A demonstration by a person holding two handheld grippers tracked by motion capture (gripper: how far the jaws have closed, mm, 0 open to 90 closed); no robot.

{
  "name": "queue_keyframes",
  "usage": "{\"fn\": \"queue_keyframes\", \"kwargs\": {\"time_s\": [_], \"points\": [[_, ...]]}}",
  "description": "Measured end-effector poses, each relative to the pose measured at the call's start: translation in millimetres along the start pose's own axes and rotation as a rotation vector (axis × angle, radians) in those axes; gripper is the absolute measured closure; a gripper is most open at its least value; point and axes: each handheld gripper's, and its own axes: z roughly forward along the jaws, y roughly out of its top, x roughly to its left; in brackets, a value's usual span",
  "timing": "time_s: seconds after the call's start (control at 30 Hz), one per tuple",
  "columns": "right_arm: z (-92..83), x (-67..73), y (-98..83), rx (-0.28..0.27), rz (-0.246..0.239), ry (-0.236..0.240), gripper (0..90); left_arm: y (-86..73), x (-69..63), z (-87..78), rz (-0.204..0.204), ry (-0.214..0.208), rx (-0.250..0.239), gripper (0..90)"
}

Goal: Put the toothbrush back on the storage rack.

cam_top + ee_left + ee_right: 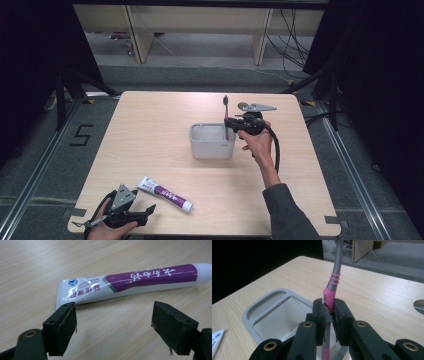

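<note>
A grey and pink toothbrush (225, 107) stands upright, its lower end inside the grey rectangular holder (212, 147) at mid-table. My right gripper (227, 121) is shut on the pink handle (332, 287), just above the holder's rim (252, 315). In the right gripper view the gripper (328, 307) has both pads against the handle. A white and purple toothpaste tube (165, 194) lies flat near the front edge. My left gripper (150, 210) rests open beside it. In the left gripper view the tube (130, 282) lies crosswise just beyond the open gripper (113, 315), with nothing between the jaws.
The wooden table (150, 130) ends close behind the left hand at the front edge. Wooden furniture legs (140, 40) and cables (295, 45) stand on the floor beyond the far edge. Dark curtains flank both sides.
</note>
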Motion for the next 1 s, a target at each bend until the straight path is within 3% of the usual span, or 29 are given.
{"fn": "queue_keyframes", "kwargs": {"time_s": [0.1, 0.2, 0.23, 0.27, 0.3, 0.37, 0.4, 0.47, 0.53, 0.63, 0.67, 0.77, 0.83, 0.87, 0.93, 1.0], "points": [[-0.2, 1.5, -1.1, 0.007, 0.028, 0.006, 80.1, -0.5, 0.5, -0.9, 0.017, 0.000, 0.016, 19.6], [-1.1, 0.7, -1.1, -0.001, 0.023, 0.004, 79.1, -0.1, -0.1, 0.1, -0.001, -0.001, 0.002, 19.6], [-1.9, -0.5, -0.9, 0.001, -0.004, -0.012, 78.1, -0.4, 0.7, -0.7, 0.018, 0.001, 0.015, 19.6], [-2.3, 1.9, -1.4, 0.009, 0.040, 0.003, 76.0, -0.6, 0.6, -0.8, 0.017, -0.001, 0.016, 19.6], [-2.3, 1.9, -1.4, 0.009, 0.040, 0.003, 76.0, -0.6, 0.6, -0.8, 0.017, -0.001, 0.016, 19.6], [-2.9, 1.6, -1.0, -0.009, -0.008, -0.026, 66.7, 0.2, 1.4, -0.7, 0.014, 0.003, 0.013, 19.6], [-3.0, 3.3, -1.0, -0.005, 0.013, -0.014, 62.6, 0.0, 1.6, -1.0, 0.019, 0.005, 0.018, 19.6], [-3.8, 3.1, -0.7, -0.002, -0.001, -0.021, 59.5, -0.6, 0.7, -0.9, 0.016, 0.002, 0.013, 19.6], [-7.5, 5.4, -0.7, -0.002, 0.016, -0.021, 54.1, 0.1, 0.3, -0.5, 0.001, 0.002, 0.000, 19.6], [-12.8, 7.5, -2.4, -0.007, 0.039, -0.033, 48.4, -0.6, 0.9, -1.2, 0.015, 0.003, 0.014, 19.6], [-15.1, 6.5, -3.0, -0.013, 0.024, -0.035, 46.5, -0.3, 1.0, -1.3, 0.013, 0.002, 0.013, 19.6], [-22.0, 6.4, -4.5, -0.012, 0.022, -0.032, 44.0, 0.1, 1.8, -1.1, 0.018, 0.005, 0.017, 19.6], [-26.8, 7.9, -6.3, -0.010, 0.046, -0.037, 43.1, -0.4, 1.5, -1.5, 0.019, 0.006, 0.019, 19.6], [-28.5, 5.7, -6.9, -0.019, 0.018, -0.037, 42.8, -0.4, 1.5, -1.5, 0.019, 0.006, 0.019, 19.6], [-33.4, 6.6, -8.7, -0.021, 0.031, -0.033, 42.1, 0.0, 1.0, -0.1, 0.001, 0.006, 0.004, 19.6], [-36.3, 6.6, -11.4, -0.022, 0.017, -0.035, 41.7, -0.7, 1.6, -0.4, 0.015, 0.007, 0.010, 19.6]]}}
